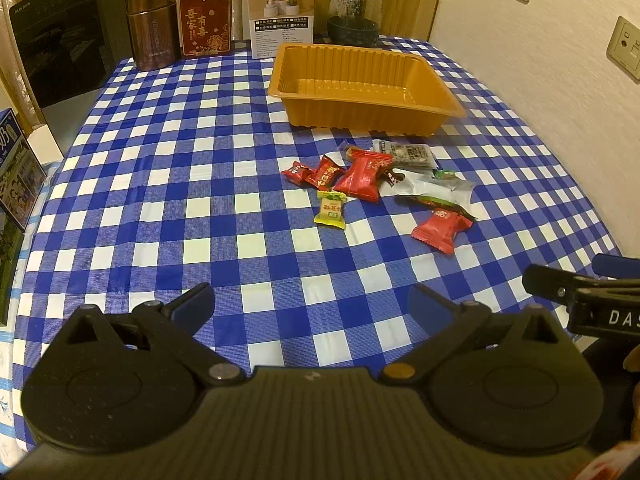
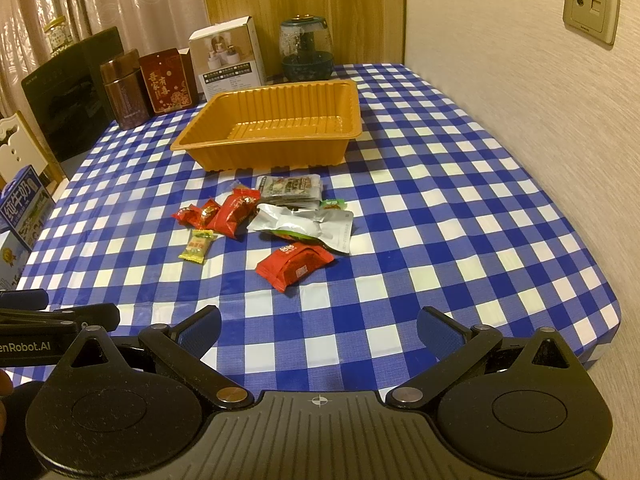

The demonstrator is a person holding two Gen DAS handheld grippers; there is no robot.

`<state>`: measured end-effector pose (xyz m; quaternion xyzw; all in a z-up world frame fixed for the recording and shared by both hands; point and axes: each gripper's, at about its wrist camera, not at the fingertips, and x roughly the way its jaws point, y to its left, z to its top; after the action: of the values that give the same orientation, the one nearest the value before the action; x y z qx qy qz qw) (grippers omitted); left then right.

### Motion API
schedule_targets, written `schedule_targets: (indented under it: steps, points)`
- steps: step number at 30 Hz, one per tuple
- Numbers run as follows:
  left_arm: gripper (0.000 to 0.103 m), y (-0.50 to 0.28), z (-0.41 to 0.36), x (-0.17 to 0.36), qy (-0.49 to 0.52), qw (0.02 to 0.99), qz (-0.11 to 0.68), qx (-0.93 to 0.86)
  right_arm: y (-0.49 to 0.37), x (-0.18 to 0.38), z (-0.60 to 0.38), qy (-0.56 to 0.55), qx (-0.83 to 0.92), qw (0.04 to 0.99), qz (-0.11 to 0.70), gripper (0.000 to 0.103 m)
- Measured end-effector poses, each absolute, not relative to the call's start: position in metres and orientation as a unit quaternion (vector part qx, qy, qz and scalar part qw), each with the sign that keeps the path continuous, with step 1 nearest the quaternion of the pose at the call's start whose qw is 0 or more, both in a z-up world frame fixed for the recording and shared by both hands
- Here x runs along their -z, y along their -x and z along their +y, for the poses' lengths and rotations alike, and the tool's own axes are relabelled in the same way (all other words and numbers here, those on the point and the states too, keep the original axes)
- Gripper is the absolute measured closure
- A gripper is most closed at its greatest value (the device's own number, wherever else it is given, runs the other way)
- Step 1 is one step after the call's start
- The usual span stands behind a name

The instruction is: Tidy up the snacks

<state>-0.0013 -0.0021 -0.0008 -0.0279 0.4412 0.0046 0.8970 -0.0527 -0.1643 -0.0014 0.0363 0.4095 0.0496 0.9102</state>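
Crinkly snacks (image 2: 280, 224) (ribbed tray (image 2: 200, 148) beyond)

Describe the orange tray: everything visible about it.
The orange tray is a rectangular tub of thin, glossy plastic with ribbed walls and a flat flared rim. It sits upright and empty on the blue checked tablecloth, beyond the snack pile and in front of the boxes. Nothing but the cloth touches it.

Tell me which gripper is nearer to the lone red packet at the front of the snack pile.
Right. The right gripper sits open almost directly behind the red packet; the left gripper, also open, is farther off to its left, with the packet ahead and rightward.
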Motion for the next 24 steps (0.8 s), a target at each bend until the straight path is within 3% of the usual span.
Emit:
schedule_targets:
  steps: [24]
  points:
    - [0.001,0.0019,-0.0042,0.0006,0.030,0.896,0.442,-0.003,0.0525,0.0017,-0.1642,-0.036,-0.049,0.910,0.409,0.000]
